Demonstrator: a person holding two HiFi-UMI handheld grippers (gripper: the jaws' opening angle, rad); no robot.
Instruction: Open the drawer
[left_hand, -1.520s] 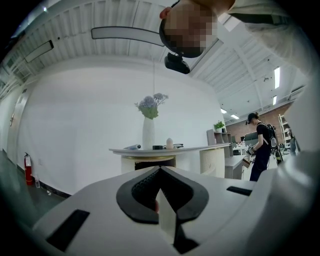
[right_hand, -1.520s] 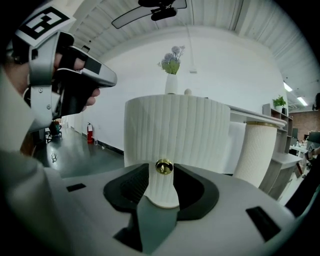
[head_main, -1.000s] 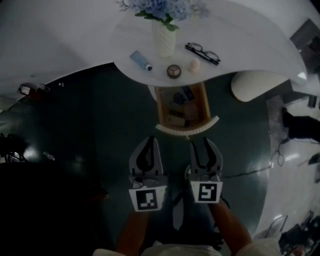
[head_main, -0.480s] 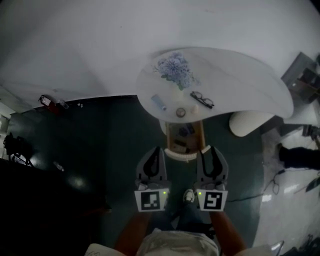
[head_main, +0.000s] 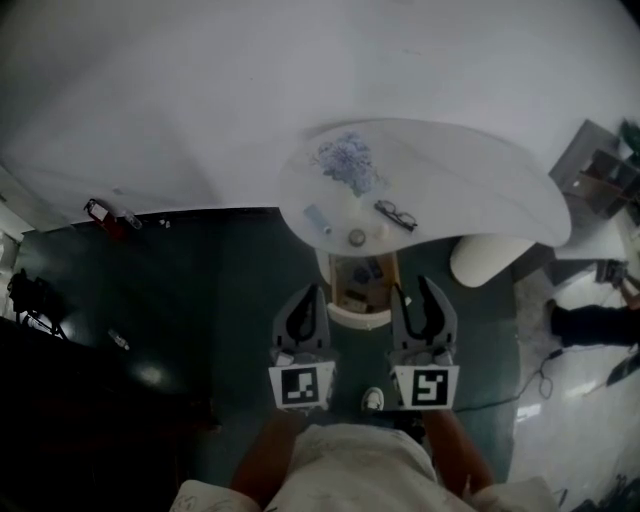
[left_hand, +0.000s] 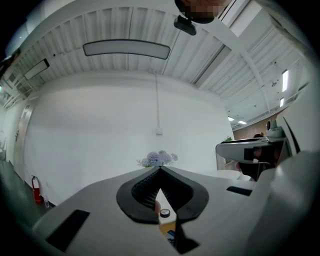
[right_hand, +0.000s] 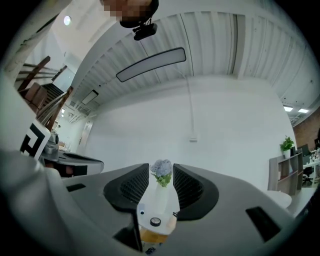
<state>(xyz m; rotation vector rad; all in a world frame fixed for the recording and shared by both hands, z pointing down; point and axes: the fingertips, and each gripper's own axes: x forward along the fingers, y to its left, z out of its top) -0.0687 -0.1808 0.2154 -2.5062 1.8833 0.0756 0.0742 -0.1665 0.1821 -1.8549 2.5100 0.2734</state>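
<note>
The left gripper (left_hand: 160, 169) had its black ribbed pads meeting at the tips. Only a narrow slot stayed open lower down, and nothing was clamped in it. The right gripper (right_hand: 161, 171) kept its jaws apart and empty.

In the head view both hung side by side over the dark green floor (head_main: 200, 300). They were just short of the wooden drawer with a curved white front (head_main: 360, 318) and did not touch it. That drawer stood pulled out from under the rounded white tabletop (head_main: 480, 200), roughly between the two sets of jaw tips. Its inside was dim: one blue patch showed, and the rest could not be made out.

Through the left gripper's slot only a sliver of yellow wood appeared. Through the right gripper's gap the drawer was cut off by the bottom edge.

On the tabletop stood a white vase of pale blue flowers (head_main: 345, 160). In front of it lay black-framed glasses (head_main: 396, 215), a blue tube (head_main: 316, 219) and a small round dark item (head_main: 357, 237) too small to identify. A white rounded seat (head_main: 485, 262) sat partly under the tabletop's right side. The person's bare forearms (head_main: 265, 460) were cut off at the frame's bottom.
</note>
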